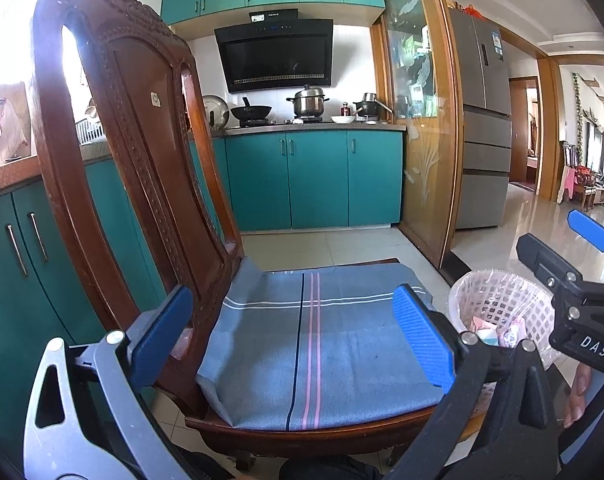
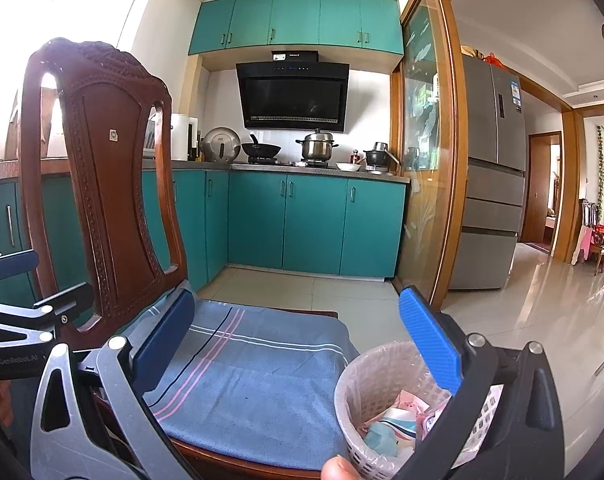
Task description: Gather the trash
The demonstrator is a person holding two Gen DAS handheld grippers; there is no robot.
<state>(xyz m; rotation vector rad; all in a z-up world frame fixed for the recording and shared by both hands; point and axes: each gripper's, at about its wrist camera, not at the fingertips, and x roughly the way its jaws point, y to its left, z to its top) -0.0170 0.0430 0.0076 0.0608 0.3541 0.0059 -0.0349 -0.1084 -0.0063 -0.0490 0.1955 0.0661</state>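
A white lattice waste basket [image 1: 497, 308] with a clear liner stands on the floor right of a wooden chair; it holds several pink and pale blue wrappers [image 2: 397, 420]. The basket also shows in the right wrist view [image 2: 365, 392]. My left gripper [image 1: 298, 336] is open and empty above the chair's blue cushion [image 1: 321, 352]. My right gripper [image 2: 302, 344] is open and empty, spanning the cushion [image 2: 254, 380] and the basket. The right gripper also shows at the right edge of the left wrist view [image 1: 573, 280]. No loose trash shows on the cushion.
The carved chair back [image 1: 142, 140] rises at left. Teal kitchen cabinets [image 1: 313, 180] and a stove with pots stand behind. A glass sliding door [image 1: 421, 140] and a grey fridge [image 1: 485, 128] are at right. Tiled floor [image 2: 541, 320] extends to the right.
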